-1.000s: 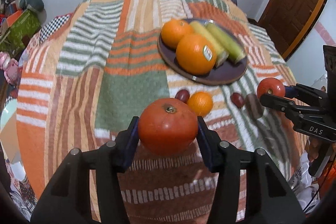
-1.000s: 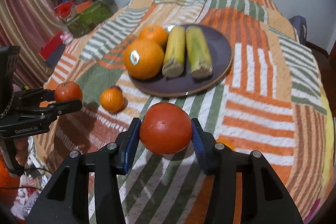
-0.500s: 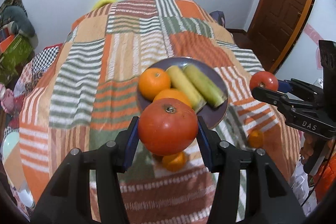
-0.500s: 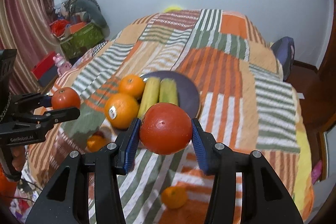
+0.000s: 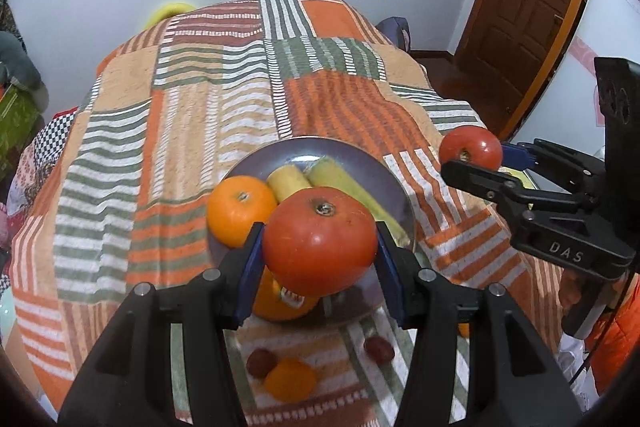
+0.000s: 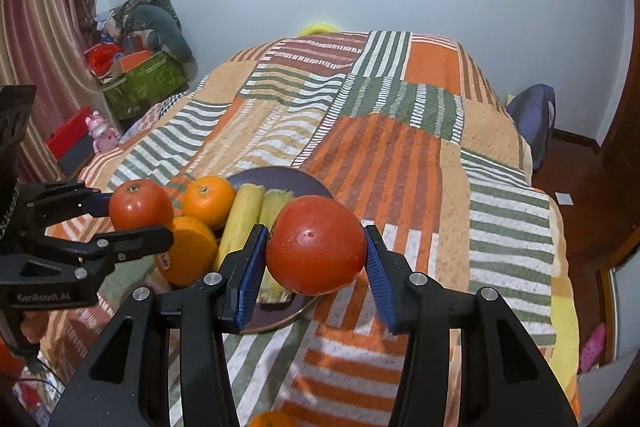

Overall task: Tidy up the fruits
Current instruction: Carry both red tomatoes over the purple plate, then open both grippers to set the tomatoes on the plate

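Observation:
My left gripper (image 5: 319, 245) is shut on a red tomato (image 5: 320, 241) and holds it above the near rim of a dark plate (image 5: 348, 153). The plate holds two oranges (image 5: 241, 209) and two yellow-green corn cobs (image 5: 344, 183). My right gripper (image 6: 315, 247) is shut on a second red tomato (image 6: 316, 245), held above the plate's (image 6: 288, 177) right side. Each gripper shows in the other's view: the right one (image 5: 474, 155) at the right, the left one (image 6: 138, 213) at the left.
The plate sits on a bed with a striped patchwork blanket (image 5: 192, 115). A small orange (image 5: 290, 379) and two dark red fruits (image 5: 378, 347) lie on the blanket below the plate. A wooden door (image 5: 532, 7) stands at the right, boxes and toys (image 6: 136, 79) at the left.
Both grippers have risen and moved toward the plate with their tomatoes. The plate and loose fruits now sit lower in both views.

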